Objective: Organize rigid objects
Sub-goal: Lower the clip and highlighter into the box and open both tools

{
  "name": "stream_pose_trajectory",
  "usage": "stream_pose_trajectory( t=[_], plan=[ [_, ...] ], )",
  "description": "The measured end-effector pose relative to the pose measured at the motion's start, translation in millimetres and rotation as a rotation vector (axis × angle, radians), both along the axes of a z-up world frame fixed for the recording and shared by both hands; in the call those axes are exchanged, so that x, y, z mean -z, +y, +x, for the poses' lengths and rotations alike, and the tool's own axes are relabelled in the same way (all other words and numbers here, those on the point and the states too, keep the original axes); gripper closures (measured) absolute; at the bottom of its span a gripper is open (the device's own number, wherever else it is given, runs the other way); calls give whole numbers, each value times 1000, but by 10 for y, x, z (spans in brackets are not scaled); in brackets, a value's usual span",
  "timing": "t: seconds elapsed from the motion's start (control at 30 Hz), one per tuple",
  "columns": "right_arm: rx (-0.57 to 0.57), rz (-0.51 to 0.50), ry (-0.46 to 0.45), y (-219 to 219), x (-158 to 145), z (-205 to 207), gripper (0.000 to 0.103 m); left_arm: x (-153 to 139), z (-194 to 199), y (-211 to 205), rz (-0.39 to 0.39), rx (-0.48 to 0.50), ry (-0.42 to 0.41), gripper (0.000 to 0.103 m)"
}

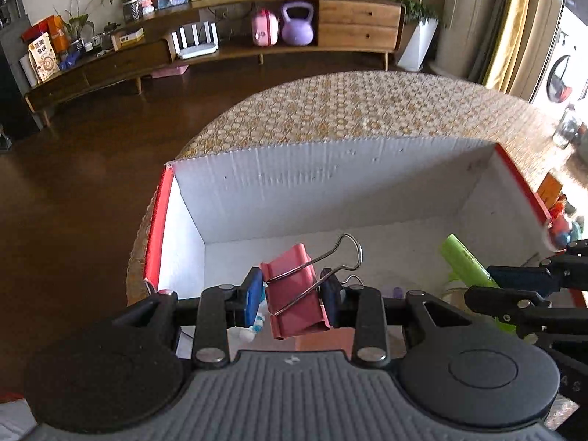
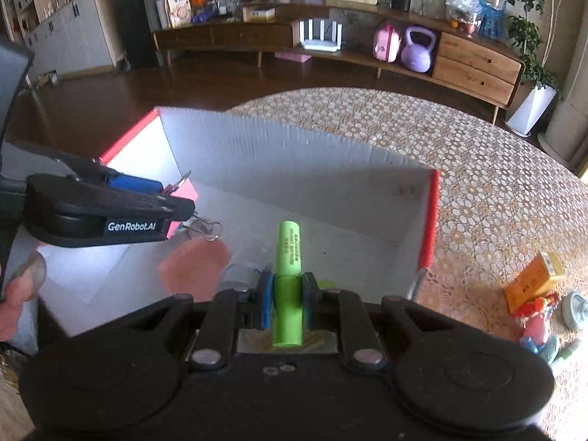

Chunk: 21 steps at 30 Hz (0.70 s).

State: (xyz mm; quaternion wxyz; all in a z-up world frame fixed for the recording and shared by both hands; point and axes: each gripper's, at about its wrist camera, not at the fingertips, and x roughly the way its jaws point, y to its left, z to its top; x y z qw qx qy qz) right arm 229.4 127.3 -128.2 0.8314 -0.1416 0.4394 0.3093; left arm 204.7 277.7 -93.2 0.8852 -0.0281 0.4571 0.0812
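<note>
- Left wrist view: left gripper point(image 1: 292, 296) clamped on a pink binder clip point(image 1: 294, 294); blue pads press the clip's two sides, its wire handles stick up toward the far side
- Clip hangs above the near part of an open cardboard box point(image 1: 294, 180), white inside with red outer edges
- Box sits on a round table point(image 1: 349, 103) with a patterned cloth, reaching toward the table's left edge
- Below the clip, on the box floor by the near wall, a small white-and-blue object, too hidden to name
- Right gripper point(image 1: 514, 283) enters at the right edge of this view, over the box's near right corner, with a green marker point(image 1: 466, 257) showing by it
- Right wrist view: right gripper point(image 2: 288, 294) closed tight on the green marker point(image 2: 289, 257); marker runs lengthwise between the pads, its far end pointing into the box point(image 2: 294, 154)
- Marker held above the box floor, nearer the right wall than the left
- Left gripper point(image 2: 172, 198) at left, over the box's left side, pink clip barely showing at its tip
- Pale pink patch on the box floor below it, blurred
- A person's hand point(image 2: 14, 301) at the left edge of this view
- Small toys and an orange carton point(image 2: 533, 283) lie on the table point(image 2: 477, 183) outside the box's right wall, near the table's right edge
</note>
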Motion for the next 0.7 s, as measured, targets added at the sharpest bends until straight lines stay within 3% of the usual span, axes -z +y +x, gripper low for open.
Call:
stream_pose_trajectory(
  t=[0.2, 0.47, 0.7],
  plan=[
    [-16, -34, 24, 88, 109, 29, 88, 121, 146, 14, 35, 11, 75, 69],
    [-33, -56, 33, 148, 154, 18, 87, 225, 240, 39, 15, 20, 148, 70],
    [-40, -64, 38, 176, 179, 27, 83, 248, 247, 24, 10, 26, 165, 70]
  ],
)
